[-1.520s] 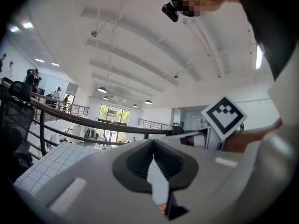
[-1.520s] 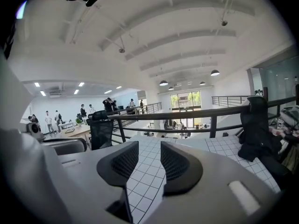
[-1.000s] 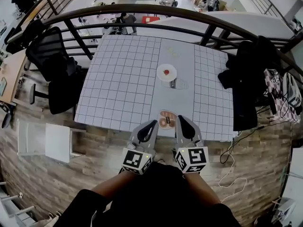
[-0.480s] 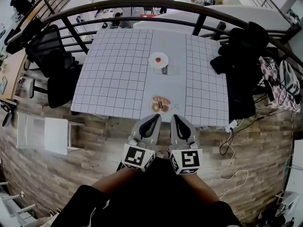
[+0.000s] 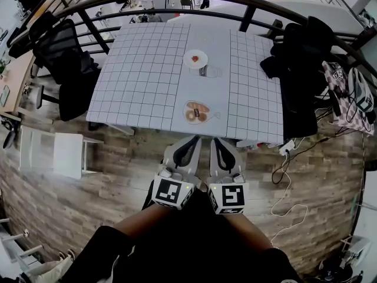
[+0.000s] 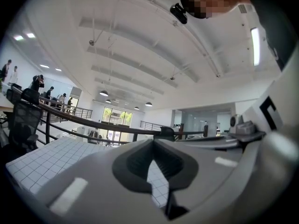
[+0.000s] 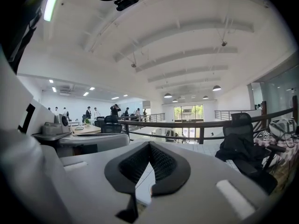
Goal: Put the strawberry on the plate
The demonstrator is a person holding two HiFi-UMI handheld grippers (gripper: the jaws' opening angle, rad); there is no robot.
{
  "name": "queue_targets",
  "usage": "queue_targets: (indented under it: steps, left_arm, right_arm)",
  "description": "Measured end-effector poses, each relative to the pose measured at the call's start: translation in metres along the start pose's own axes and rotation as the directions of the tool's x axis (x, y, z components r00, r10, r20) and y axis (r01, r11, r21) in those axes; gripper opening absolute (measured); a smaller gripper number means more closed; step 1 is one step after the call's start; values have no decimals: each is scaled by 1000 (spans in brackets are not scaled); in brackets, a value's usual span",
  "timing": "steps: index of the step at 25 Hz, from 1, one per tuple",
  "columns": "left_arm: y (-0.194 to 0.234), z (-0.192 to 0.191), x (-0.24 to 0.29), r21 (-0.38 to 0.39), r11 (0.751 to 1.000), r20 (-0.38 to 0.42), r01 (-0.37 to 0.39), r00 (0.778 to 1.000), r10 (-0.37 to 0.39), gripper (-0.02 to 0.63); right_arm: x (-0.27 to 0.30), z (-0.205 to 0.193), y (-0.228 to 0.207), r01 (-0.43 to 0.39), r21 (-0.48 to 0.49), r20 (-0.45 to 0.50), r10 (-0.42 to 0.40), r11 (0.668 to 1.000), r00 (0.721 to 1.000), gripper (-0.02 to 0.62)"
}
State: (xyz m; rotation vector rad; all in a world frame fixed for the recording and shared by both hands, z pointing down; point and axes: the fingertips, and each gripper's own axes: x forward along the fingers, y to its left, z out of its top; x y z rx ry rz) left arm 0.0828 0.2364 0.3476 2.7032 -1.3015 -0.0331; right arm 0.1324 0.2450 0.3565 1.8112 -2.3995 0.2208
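**Strawberry on its plate, both grippers closed and empty**

A square worktop [image 5: 141, 81], covered in matt white cloth ruled with dark grid lines, stands on a wood-plank floor [image 5: 118, 175]. Short of its near edge, the grey plastic left gripper [image 5: 192, 140] and right gripper [image 5: 215, 141] are side by side, jaws pressed together on nothing. Near the far edge sits a small round white plate [image 5: 202, 54], with the red strawberry [image 5: 195, 58] at its centre. The placing looks done, and no further move seems called for.
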Motion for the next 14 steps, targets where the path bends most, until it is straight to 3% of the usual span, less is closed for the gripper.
queue_targets:
  steps: [8, 14]
  left_arm:
    - [-16, -2, -14, 13, 999, 56, 37, 998, -38, 9]
    - [-42, 4, -9, 14, 999, 15, 40, 999, -40, 8]
  right_arm:
    - [-13, -24, 12, -26, -30, -32, 25, 999, 999, -2]
    - [-27, -6, -2, -12, -38, 5, 12, 999, 1000, -2]
